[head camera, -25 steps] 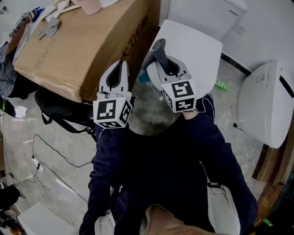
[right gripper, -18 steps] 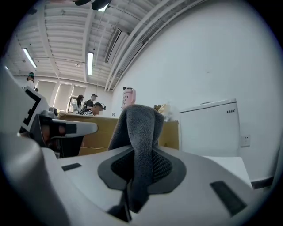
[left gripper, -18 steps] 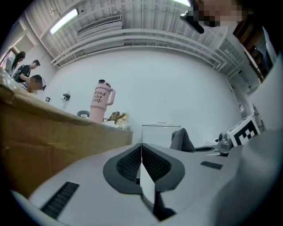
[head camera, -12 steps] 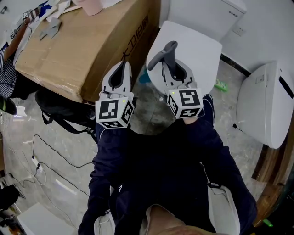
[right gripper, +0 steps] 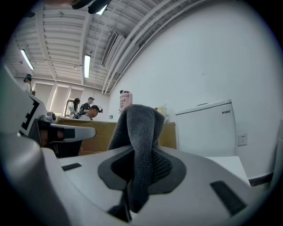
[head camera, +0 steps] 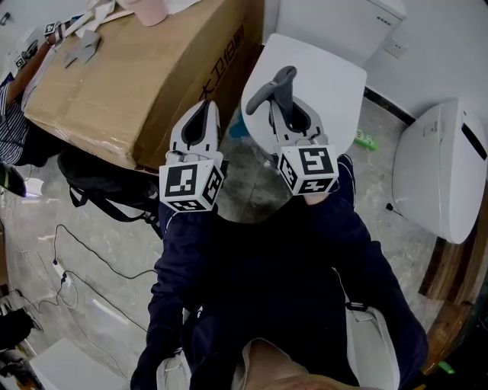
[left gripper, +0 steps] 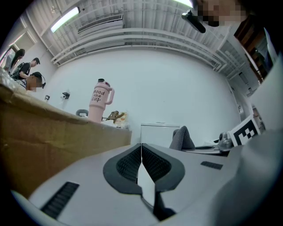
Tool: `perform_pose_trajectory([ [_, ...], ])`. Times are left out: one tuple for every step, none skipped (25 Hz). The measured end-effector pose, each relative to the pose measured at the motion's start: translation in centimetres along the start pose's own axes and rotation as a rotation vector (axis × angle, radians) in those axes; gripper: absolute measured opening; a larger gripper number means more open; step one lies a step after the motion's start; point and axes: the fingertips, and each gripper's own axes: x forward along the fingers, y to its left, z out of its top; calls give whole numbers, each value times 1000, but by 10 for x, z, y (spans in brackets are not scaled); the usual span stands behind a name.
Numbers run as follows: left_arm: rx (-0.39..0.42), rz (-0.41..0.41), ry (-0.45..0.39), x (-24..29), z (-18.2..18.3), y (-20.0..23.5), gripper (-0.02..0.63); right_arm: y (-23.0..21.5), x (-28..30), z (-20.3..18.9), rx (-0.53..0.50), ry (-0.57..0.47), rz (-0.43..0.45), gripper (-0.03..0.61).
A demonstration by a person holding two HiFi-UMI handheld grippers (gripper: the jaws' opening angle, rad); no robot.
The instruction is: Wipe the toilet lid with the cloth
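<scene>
Cloth (head camera: 271,85) clenched in jaws of right gripper (head camera: 277,103), over edge of toilet lid (head camera: 329,75) — left gripper (head camera: 204,108), jaws together.

We see a marble floor (head camera: 114,282) under both claws. Just left of the left claw (head camera: 204,108) a cardboard box (head camera: 137,84) stands on it, with a pink cup (head camera: 149,9) on the far end of its top. A black bag (head camera: 99,187) and a cable (head camera: 61,273) lie on the floor, also to that claw's left. Under and ahead of the right claw (head camera: 284,110) stands the toilet (head camera: 335,76). A small green thing (head camera: 367,140) lies right of it.
</scene>
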Motion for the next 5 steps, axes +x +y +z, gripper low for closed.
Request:
perform_pose_trajectory([
  [0, -1, -1, 0, 0, -1, 17, 0, -1, 0, -1, -1, -1, 66],
  [0, -2, -1, 0, 0, -1, 17, 0, -1, 1, -3, -2, -2, 66],
  [0, -3, -2, 0, 0, -2, 17, 0, -2, 1, -4, -3, -3, 66],
  [0, -3, -3, 0, 1, -2, 17, 0, -2, 1, -6, -4, -3, 66],
  [0, -4, -3, 0, 1, -3, 17, 0, -3, 1, -7, -4, -4, 66],
])
